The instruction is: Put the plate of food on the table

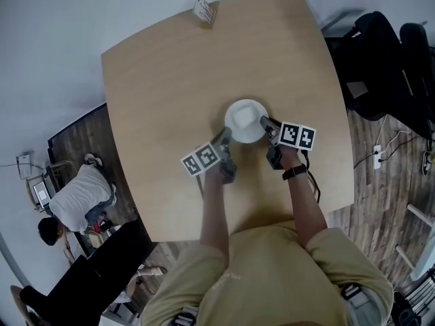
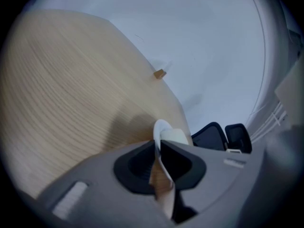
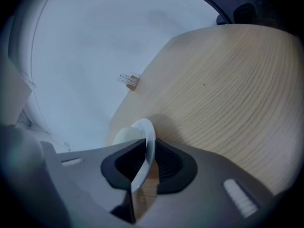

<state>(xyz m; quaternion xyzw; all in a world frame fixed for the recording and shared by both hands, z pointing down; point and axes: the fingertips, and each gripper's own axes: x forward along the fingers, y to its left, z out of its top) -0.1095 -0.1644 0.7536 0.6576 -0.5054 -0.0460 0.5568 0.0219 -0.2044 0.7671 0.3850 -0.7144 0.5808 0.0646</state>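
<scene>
A white plate (image 1: 246,121) with pale food (image 1: 243,117) on it rests near the middle of the light wooden table (image 1: 170,80). My left gripper (image 1: 225,136) is at the plate's left rim. In the left gripper view the rim (image 2: 161,129) runs between the pads and my left gripper (image 2: 157,148) is shut on it. My right gripper (image 1: 266,123) is at the plate's right rim. In the right gripper view the rim (image 3: 145,132) stands between the pads of my right gripper (image 3: 148,158), with a small gap beside it, so the jaws are open.
A small card stand (image 1: 204,9) sits at the table's far edge. Black chairs (image 1: 380,66) stand to the right of the table. A person (image 1: 78,199) crouches on the floor at the left. A power strip (image 1: 378,156) lies on the wooden floor at the right.
</scene>
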